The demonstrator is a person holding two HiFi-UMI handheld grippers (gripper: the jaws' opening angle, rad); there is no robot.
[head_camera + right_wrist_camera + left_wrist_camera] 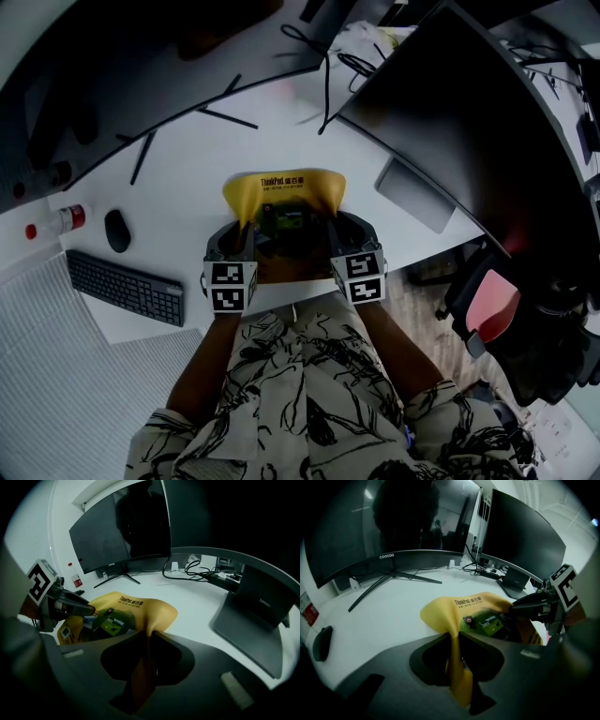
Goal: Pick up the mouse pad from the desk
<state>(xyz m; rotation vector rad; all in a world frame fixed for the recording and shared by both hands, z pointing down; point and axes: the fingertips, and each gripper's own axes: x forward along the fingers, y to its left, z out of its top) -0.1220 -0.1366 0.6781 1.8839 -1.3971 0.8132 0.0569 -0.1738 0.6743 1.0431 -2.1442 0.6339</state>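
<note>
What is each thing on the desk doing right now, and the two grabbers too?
mouse pad: pinched at both near corners, near side bent up.
left gripper: shut on the mouse pad.
right gripper: shut on the mouse pad.
curved monitor: screen dark.
mouse: lying on the desk, untouched.
keyboard: flat, untouched.
</note>
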